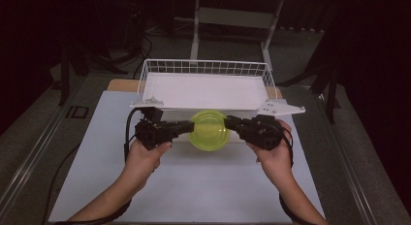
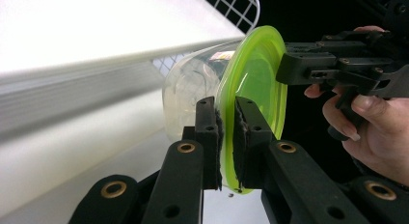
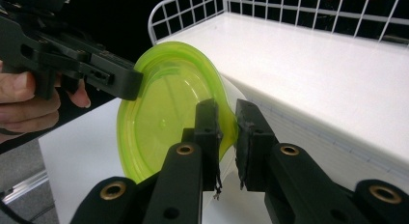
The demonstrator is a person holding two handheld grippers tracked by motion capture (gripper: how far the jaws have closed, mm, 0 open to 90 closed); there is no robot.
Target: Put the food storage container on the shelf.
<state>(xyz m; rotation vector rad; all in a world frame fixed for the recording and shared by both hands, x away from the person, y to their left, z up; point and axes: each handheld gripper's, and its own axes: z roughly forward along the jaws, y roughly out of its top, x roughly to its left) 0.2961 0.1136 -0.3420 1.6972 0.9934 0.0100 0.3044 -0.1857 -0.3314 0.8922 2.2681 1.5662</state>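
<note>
Your left tool (image 1: 186,128) is clamped on the rim of the green lid (image 1: 209,130), its pads pinching the lid's edge on the near left side. Your right tool (image 1: 231,122) grips the opposite edge of that lid the same way. Under the lid sits a clear container (image 2: 193,96), and you hold the pair between both tools above the white counter (image 1: 194,186), just in front of the white wire basket (image 1: 208,67) and its white tray.

Black jaws, brass rivets, trailing black cables
</note>
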